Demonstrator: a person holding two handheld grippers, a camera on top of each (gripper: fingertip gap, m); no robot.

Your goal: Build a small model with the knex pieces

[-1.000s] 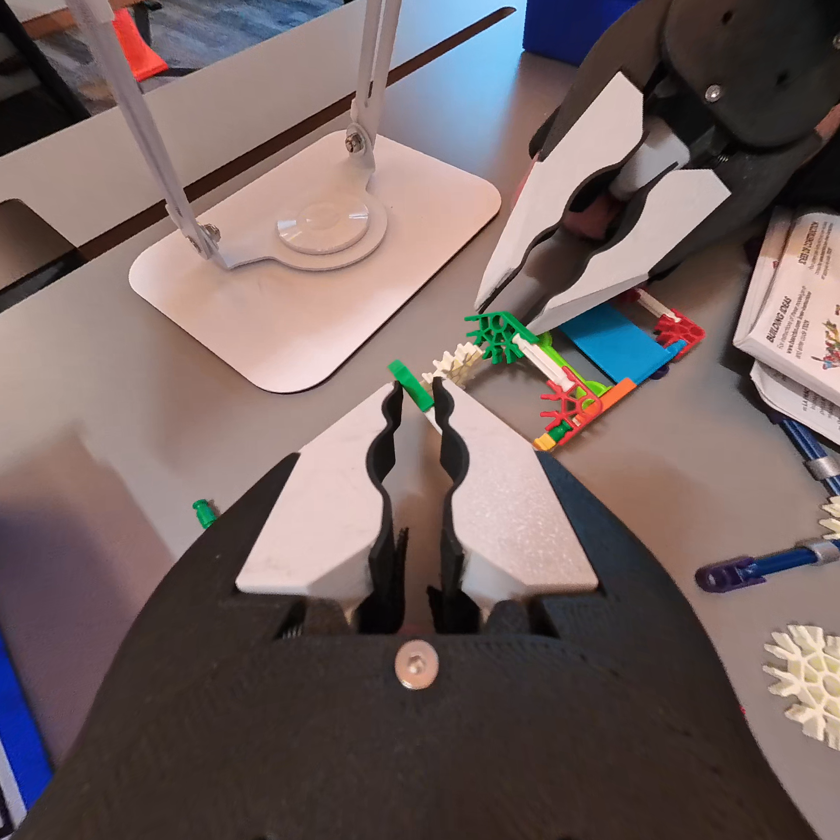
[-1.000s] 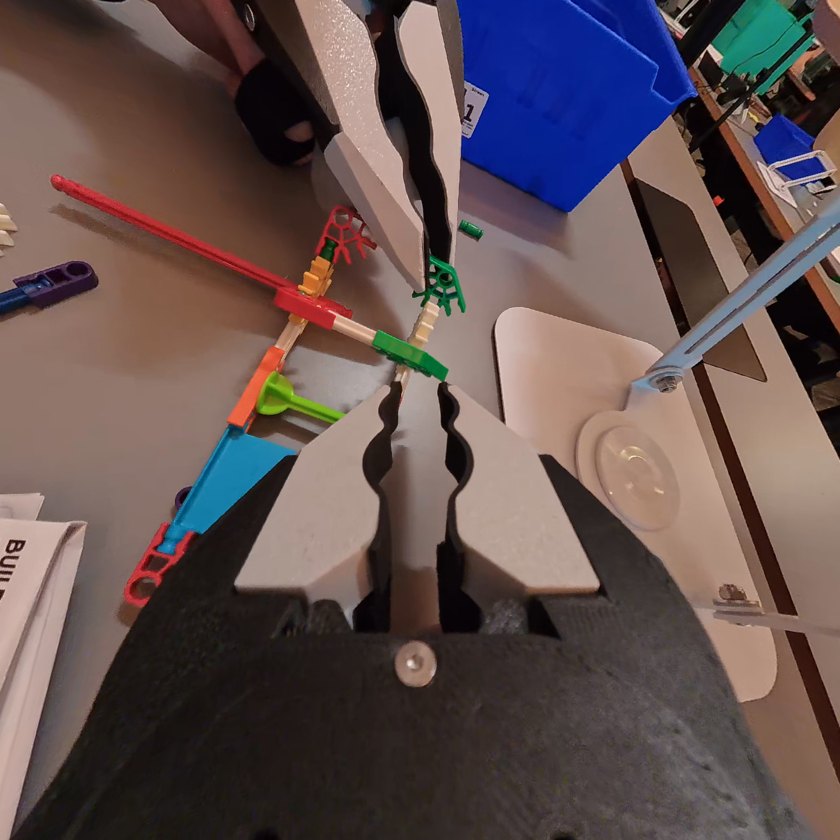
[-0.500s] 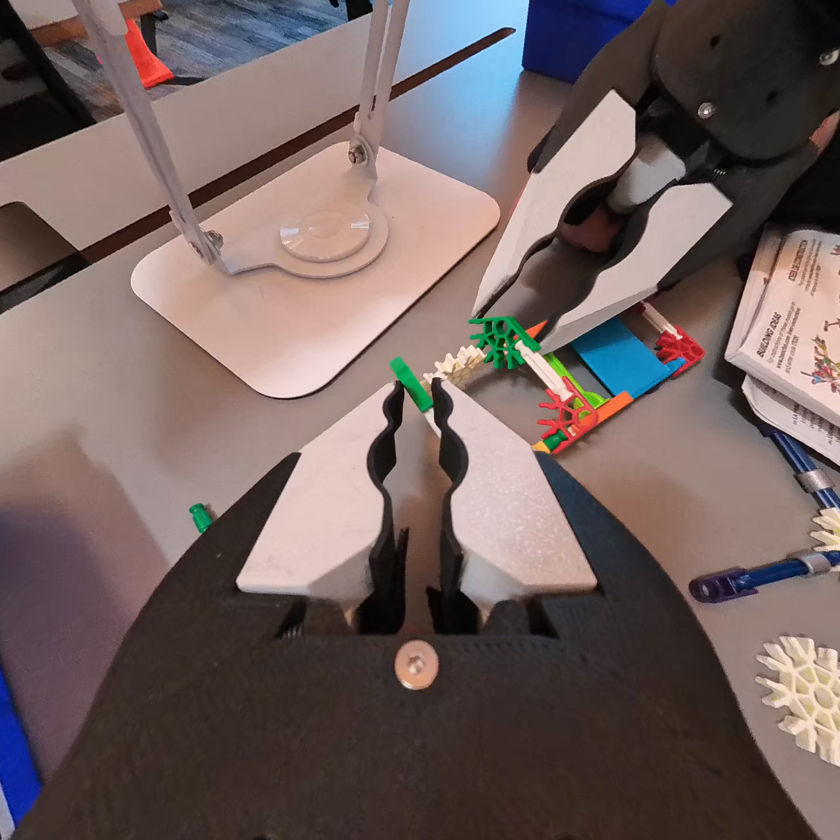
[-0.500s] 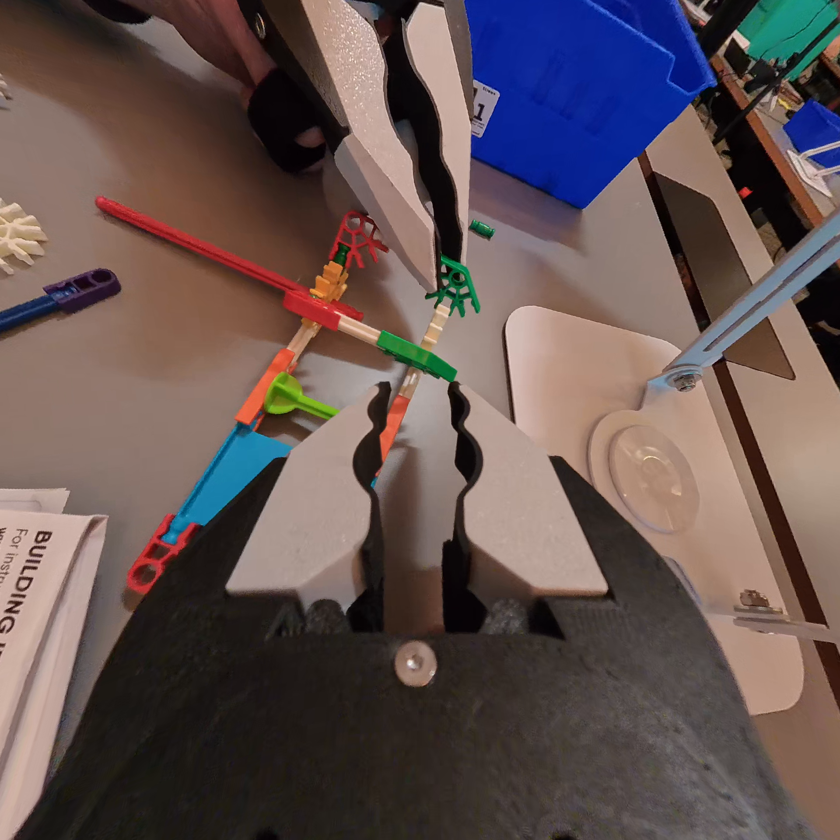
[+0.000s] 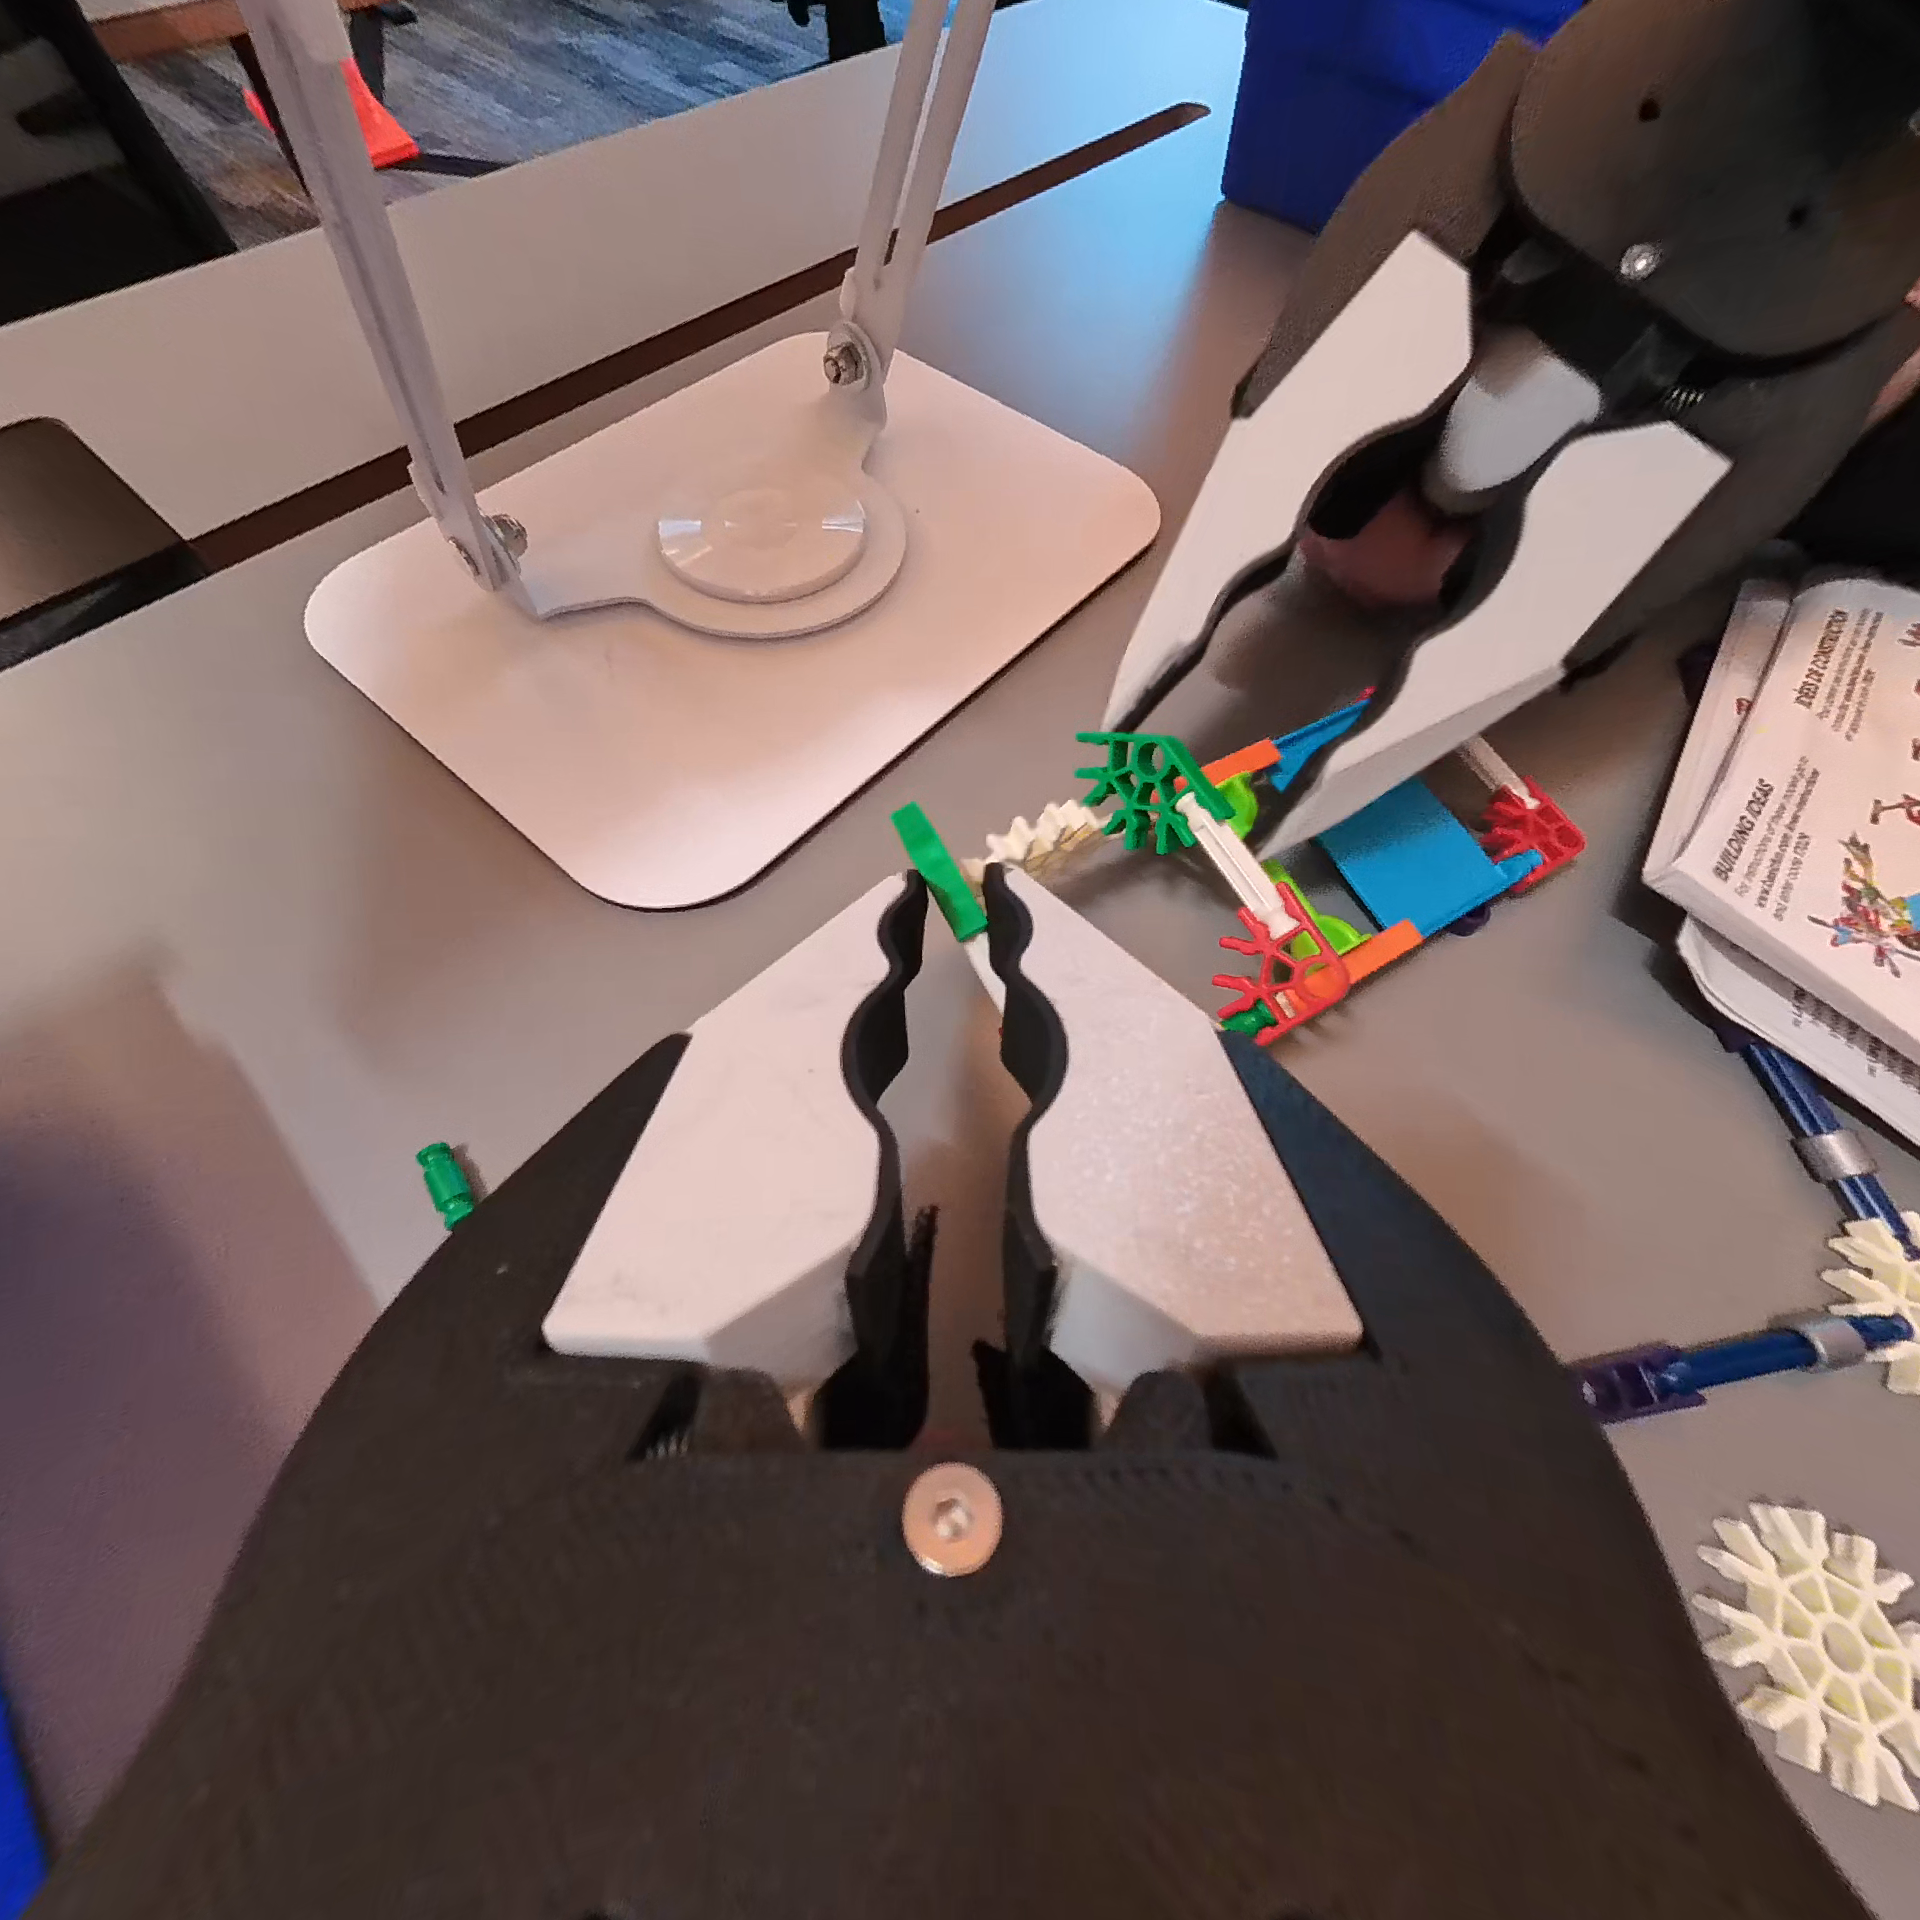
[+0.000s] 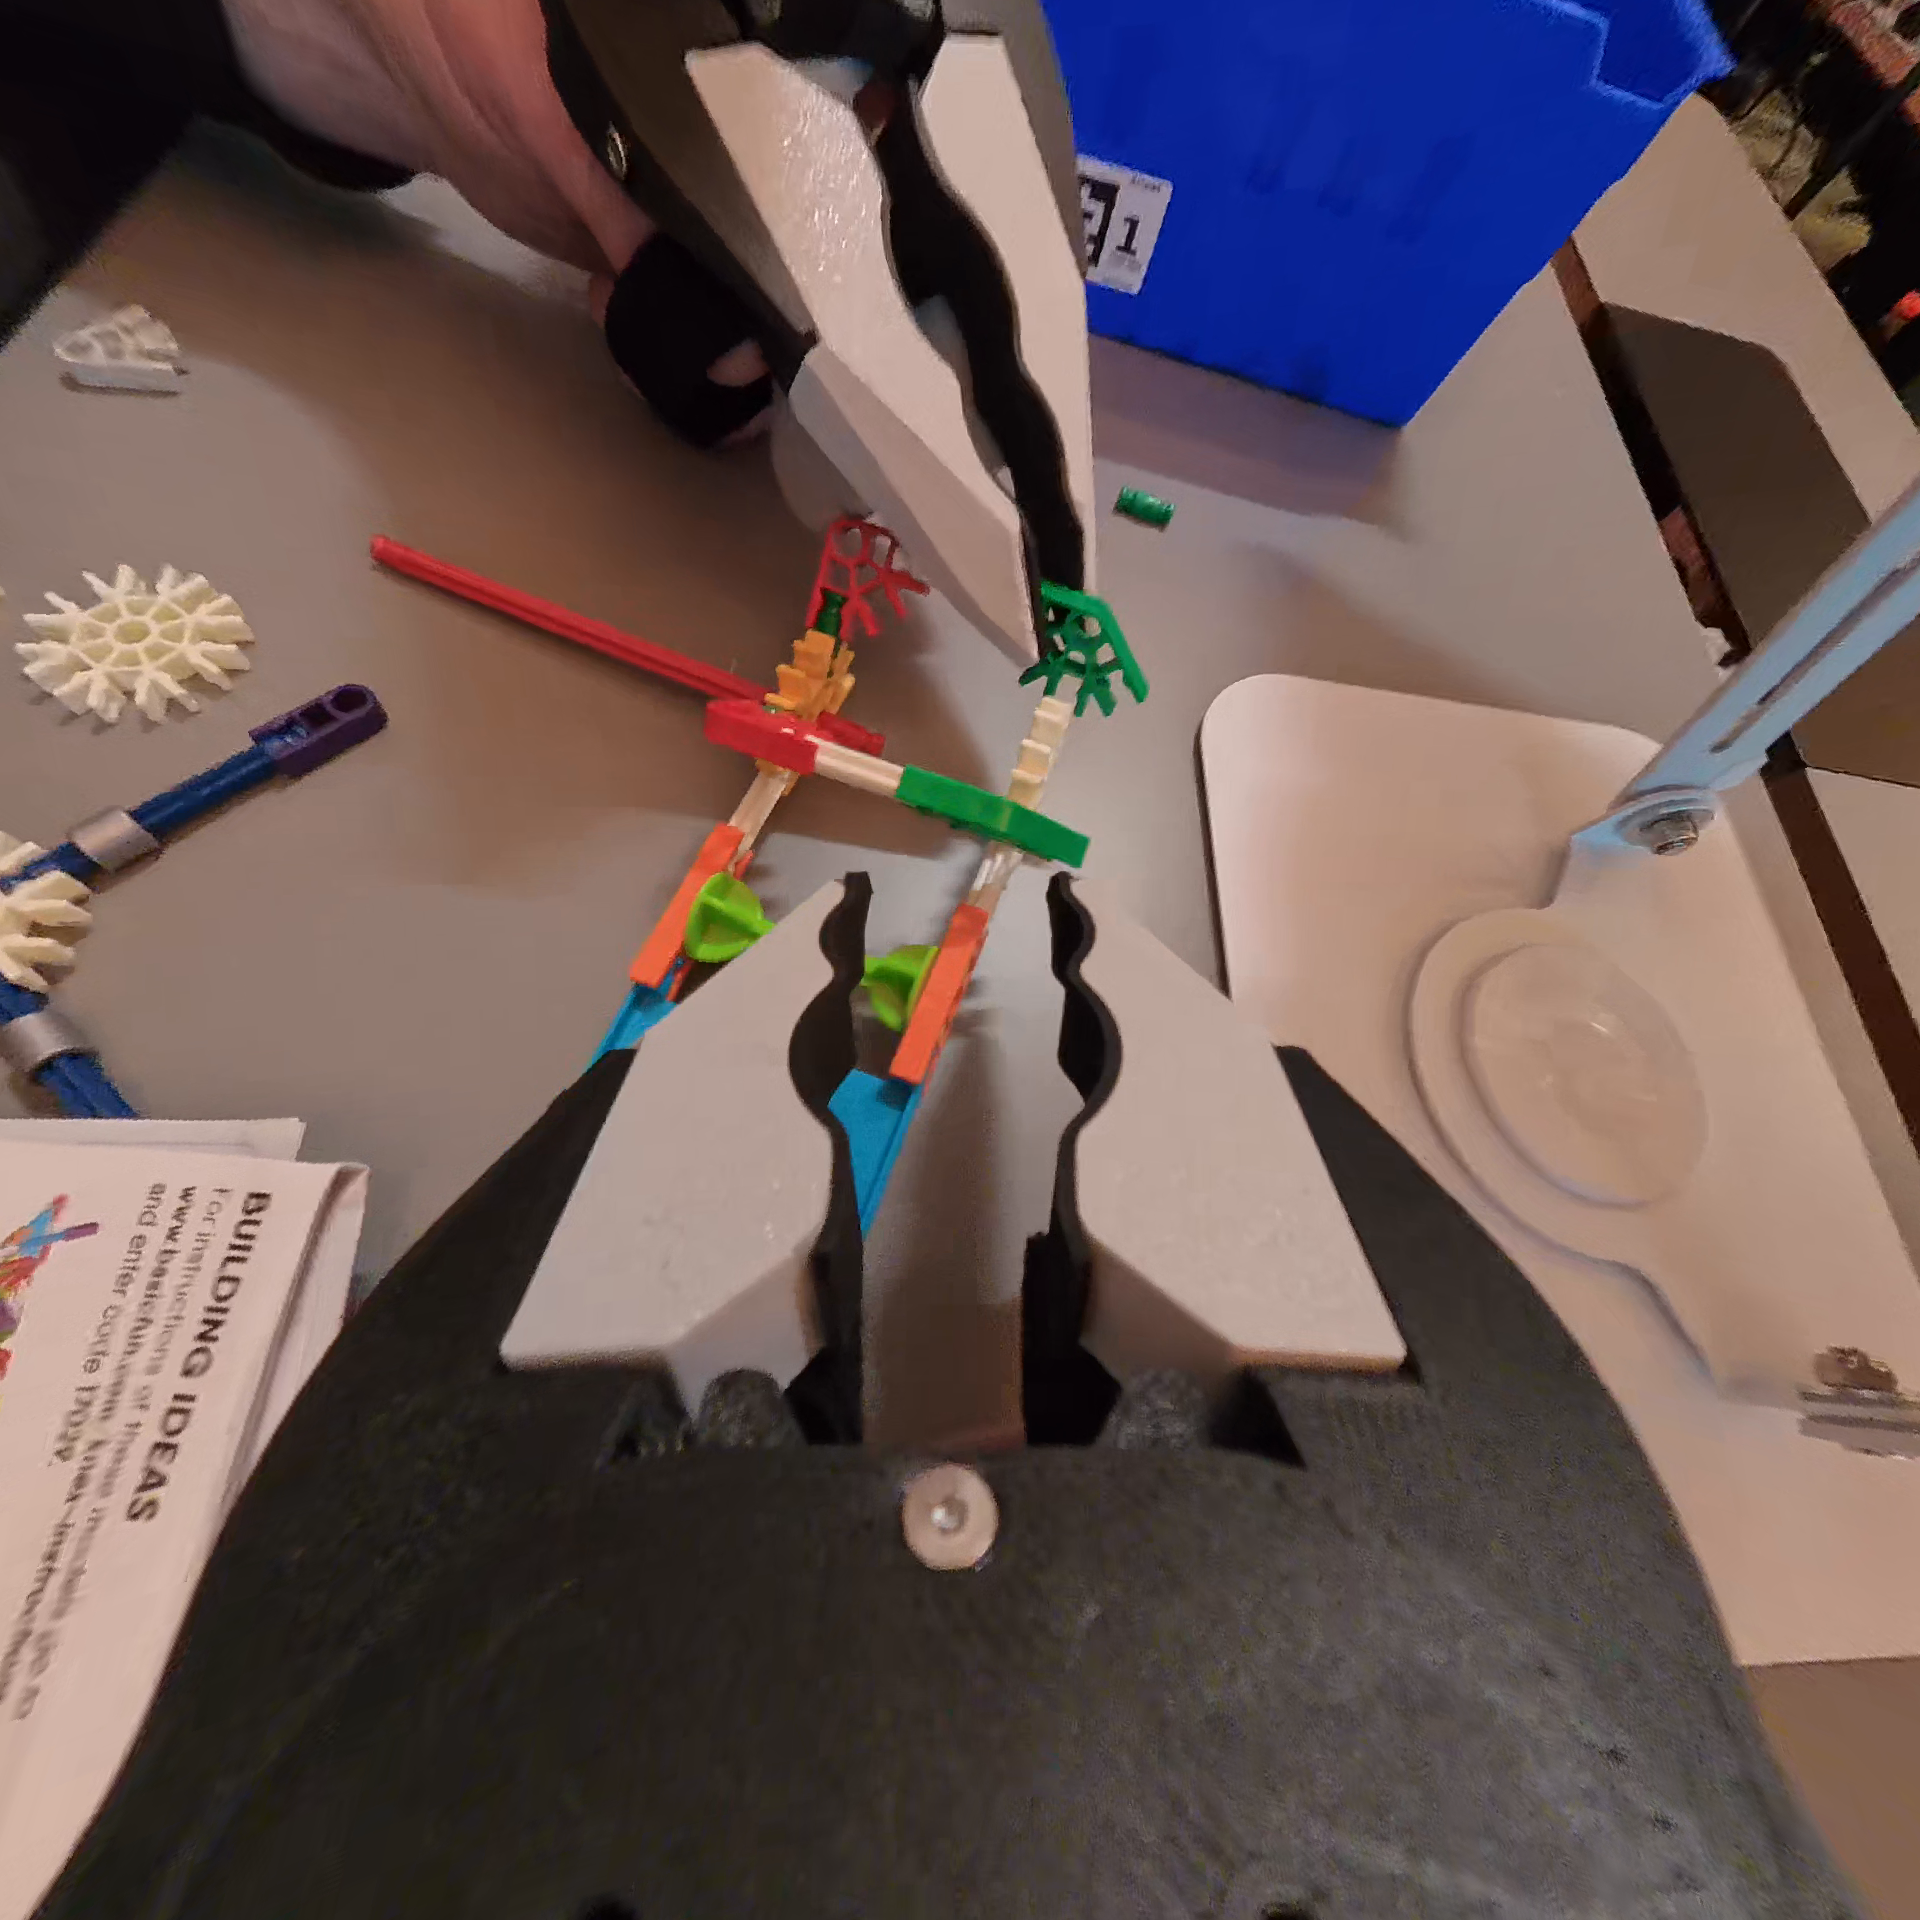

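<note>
A small model of coloured rods and connectors (image 5: pixel 1288 935) lies on the grey table (image 5: pixel 312 987). My left gripper (image 5: pixel 951 883) is shut on a green connector (image 5: pixel 935 862) at the model's near end. In the right wrist view that gripper (image 6: pixel 1055 613) comes in from the top onto the same green connector (image 6: pixel 1086 655). My right gripper (image 6: pixel 956 883) is open, its jaws on either side of the model's orange and blue strut (image 6: pixel 935 997) without gripping it. In the left wrist view it (image 5: pixel 1195 790) hangs over the model's far side.
A white lamp base (image 5: pixel 727 675) stands left of the model. A blue bin (image 6: pixel 1351 156) sits behind my left gripper. A paper booklet (image 5: pixel 1818 810), white snowflake connectors (image 5: pixel 1839 1652), a blue rod (image 6: pixel 208 769), a red rod (image 6: pixel 561 623) and a small green piece (image 5: pixel 447 1184) lie around. The grippers' ends are close to 5 cm from one another. The left tips stand about 11 cm off the small green piece (image 5: pixel 447 1184). My right wrist view (image 6: pixel 1143 500) looks at it from another angle.
My right gripper has opened wide and drawn back along the model, from the green connector to the orange and blue strut. My left gripper has kept its hold.
</note>
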